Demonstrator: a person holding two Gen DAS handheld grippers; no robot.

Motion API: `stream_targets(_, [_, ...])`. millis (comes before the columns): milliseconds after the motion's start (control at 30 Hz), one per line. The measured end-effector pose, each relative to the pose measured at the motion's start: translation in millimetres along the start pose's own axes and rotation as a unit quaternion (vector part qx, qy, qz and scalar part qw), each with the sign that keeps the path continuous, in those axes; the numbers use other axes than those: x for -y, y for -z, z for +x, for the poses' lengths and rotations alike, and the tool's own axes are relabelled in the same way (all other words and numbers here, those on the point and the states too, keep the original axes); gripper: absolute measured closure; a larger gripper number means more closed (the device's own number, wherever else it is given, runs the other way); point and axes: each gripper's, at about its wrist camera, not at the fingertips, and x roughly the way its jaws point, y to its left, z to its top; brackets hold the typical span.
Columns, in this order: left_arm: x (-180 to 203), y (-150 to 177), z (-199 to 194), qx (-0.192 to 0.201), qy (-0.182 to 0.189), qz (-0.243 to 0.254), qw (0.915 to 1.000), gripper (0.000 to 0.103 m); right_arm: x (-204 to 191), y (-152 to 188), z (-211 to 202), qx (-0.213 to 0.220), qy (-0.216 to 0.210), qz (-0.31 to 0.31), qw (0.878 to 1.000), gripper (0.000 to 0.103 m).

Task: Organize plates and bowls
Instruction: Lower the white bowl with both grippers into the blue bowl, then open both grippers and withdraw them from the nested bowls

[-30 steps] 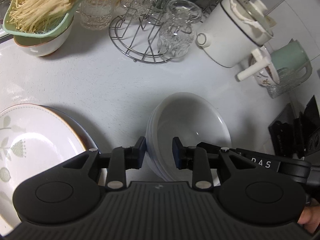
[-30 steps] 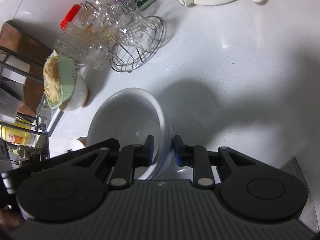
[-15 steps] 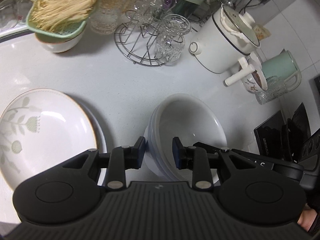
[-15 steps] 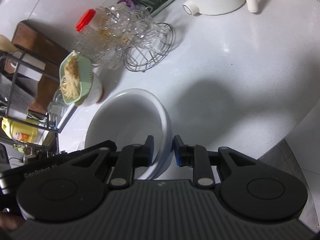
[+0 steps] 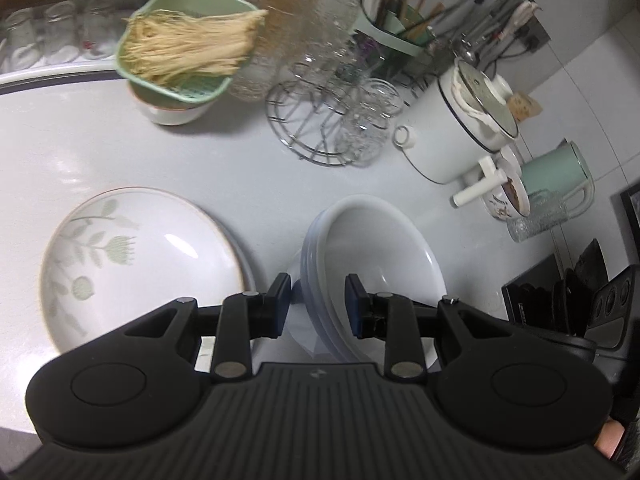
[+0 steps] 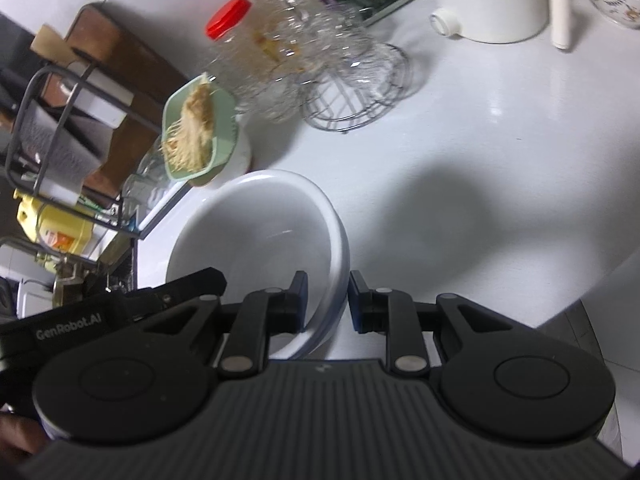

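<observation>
Both tools are on the one load: the left tool (image 5: 318,300) is clamped across the near-left rim of the stack of white bowls (image 5: 384,248), one pad outside the wall, one inside, and the right tool (image 6: 328,298) pinches the opposite rim of that stack (image 6: 260,232) the same way. The bowls look carried clear of the white worktop (image 5: 200,176), tilted a little, though their underside is out of sight, so that is my reading only.

That makes this the carry step, I'd say, with a set-down to follow. It calls for both hands travelling together and level, or the nested bowls could slide apart.

Just left of the bowls lies the floral plate (image 5: 136,256), with what may be a second plate edge under it. Hard to be sure.

Further back, a wire glass rack (image 5: 324,120) and a green strainer of noodles (image 5: 188,56) sitting in a bowl. Far right, a white pot (image 5: 460,140), partly cut off in the right view. How many bowls are nested I cannot count. Where the load is bound is not shown.
</observation>
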Motion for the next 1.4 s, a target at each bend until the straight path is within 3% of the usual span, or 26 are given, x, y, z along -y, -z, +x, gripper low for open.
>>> stream_targets(333, [-41,9,-33,0.042,-0.013,-0.055,0.9975,0.07,-44,4,21,-0.034,-0.016,-0.062,0.997,0.079])
stream_targets(667, [-91,28,-61,0.073,-0.039,-0.13,0.9881,0.07,-91,11,55,-0.106,-0.03,-0.119,0.987,0.078])
stream_targets(967, [-127,32,-36,0.054,-0.063,-0.149,0.9854,0.07,-114,17,101,-0.138,-0.015,-0.155,0.978,0.078])
stream_targets(1400, [-134,30,-5,0.024,-0.077,-0.128,0.9885,0.069,-109,18,132,-0.125,0.01,-0.198,0.972,0.079])
